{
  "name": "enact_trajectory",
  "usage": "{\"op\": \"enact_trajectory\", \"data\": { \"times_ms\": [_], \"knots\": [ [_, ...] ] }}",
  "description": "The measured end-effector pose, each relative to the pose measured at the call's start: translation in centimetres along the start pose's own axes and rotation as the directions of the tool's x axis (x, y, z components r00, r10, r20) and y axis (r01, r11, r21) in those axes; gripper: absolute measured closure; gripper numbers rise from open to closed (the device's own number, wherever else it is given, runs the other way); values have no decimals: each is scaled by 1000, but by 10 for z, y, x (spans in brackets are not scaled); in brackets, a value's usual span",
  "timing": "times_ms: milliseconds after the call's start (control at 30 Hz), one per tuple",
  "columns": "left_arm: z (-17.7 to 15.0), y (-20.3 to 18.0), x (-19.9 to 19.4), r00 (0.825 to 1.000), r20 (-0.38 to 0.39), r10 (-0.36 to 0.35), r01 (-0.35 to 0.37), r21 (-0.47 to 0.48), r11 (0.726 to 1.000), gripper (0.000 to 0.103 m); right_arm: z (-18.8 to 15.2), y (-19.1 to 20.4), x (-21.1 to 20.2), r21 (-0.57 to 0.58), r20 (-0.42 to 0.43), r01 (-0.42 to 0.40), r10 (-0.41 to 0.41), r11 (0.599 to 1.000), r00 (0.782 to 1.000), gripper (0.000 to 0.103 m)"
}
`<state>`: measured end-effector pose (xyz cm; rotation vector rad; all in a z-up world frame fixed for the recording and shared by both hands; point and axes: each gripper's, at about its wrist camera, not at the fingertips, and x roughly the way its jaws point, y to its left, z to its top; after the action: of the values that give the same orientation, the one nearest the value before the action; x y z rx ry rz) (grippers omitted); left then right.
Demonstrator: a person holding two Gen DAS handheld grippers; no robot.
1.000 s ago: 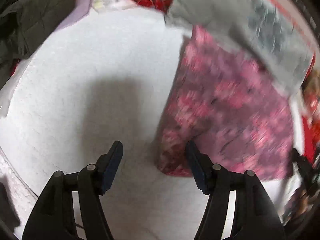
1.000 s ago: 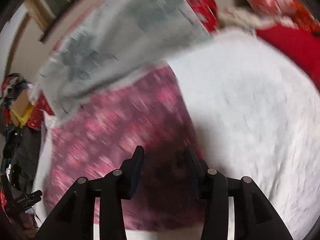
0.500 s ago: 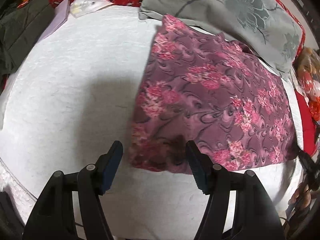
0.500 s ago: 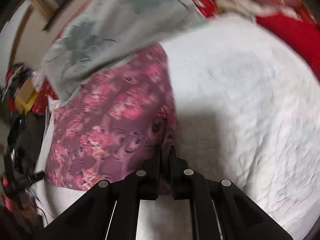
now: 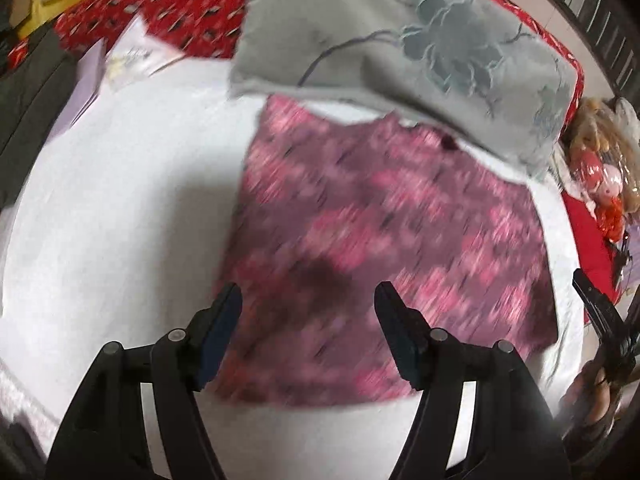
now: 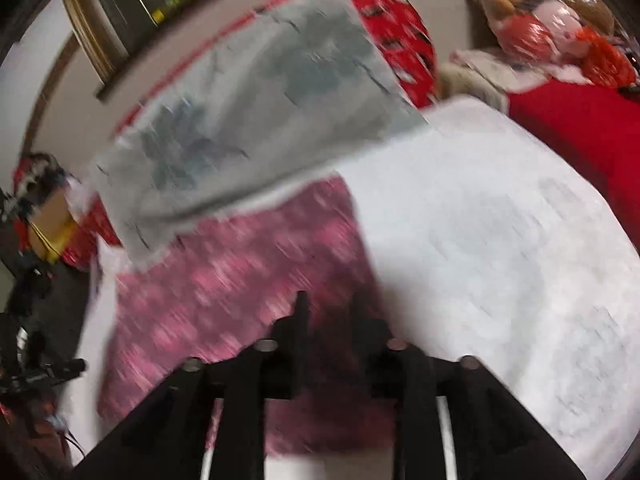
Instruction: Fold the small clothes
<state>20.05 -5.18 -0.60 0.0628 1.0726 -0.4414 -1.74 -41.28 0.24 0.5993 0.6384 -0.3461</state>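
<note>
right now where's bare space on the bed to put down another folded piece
Bare white quilted bedspread lies left of the pink floral garment, and again on its other side. The far edge is crowded by the grey flower-print cushion.

Pink floral garment (image 5: 384,248): soft woven cloth, matt, printed pink on purple; motion blur hides the weave. White bed cover (image 5: 120,208): matt cloth, faintly textured, a quilted or embossed pattern visible in the right wrist view at 3 o'clock (image 6: 520,240). Grey pillow (image 5: 420,48), 12 o'clock of the garment: smooth cloth with slight sheen, darker flower motif. Red patterned sheet (image 5: 180,8), 11 o'clock: matt printed cloth. Left gripper (image 5: 308,320): black plastic arms, semi-gloss, dull metal pivot pins; finger pads (image 5: 218,328) dark, matt, rubbery. Right gripper (image 6: 328,320): same black plastic, pins grey metal.
</note>
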Motion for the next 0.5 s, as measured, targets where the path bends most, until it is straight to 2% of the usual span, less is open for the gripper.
{"op": "enact_trajectory", "data": {
  "times_ms": [133, 200, 233, 267, 300, 333, 400, 500],
  "knots": [
    [24, -21, 42, 999, -32, 10, -10, 7, 1000, 35, 16, 23, 29, -22, 8, -33, 33, 999, 999, 71],
    [25, -26, 71, 996, -78, 49, -48, 16, 999, 33, 12, 24, 58, -21, -38, -1, 0, 1000, 999, 71],
    [23, -26, 86, 992, -101, 72, -69, 31, 997, 28, 4, 23, 74, -32, -87, 34, -37, 999, 996, 73],
    [22, -24, 91, 992, -94, 83, -81, 29, 996, 14, -3, 18, 91, -41, -144, 59, -64, 997, 988, 73],
    [23, -21, 91, 993, -77, 94, -93, 14, 996, 8, -8, 13, 97, -49, -134, 43, -49, 998, 990, 73],
    [25, -17, 90, 994, -83, 71, -71, -4, 997, 8, -8, 12, 93, -50, -100, 35, -40, 998, 994, 73],
    [31, -13, 83, 996, -84, 21, -23, -28, 999, 11, -3, 13, 90, -26, -121, 40, -43, 999, 992, 72],
    [45, -11, 64, 999, -24, -31, 30, -53, 998, 11, 10, 19, 76, -33, -27, 12, -13, 999, 1000, 71]
  ]
}}
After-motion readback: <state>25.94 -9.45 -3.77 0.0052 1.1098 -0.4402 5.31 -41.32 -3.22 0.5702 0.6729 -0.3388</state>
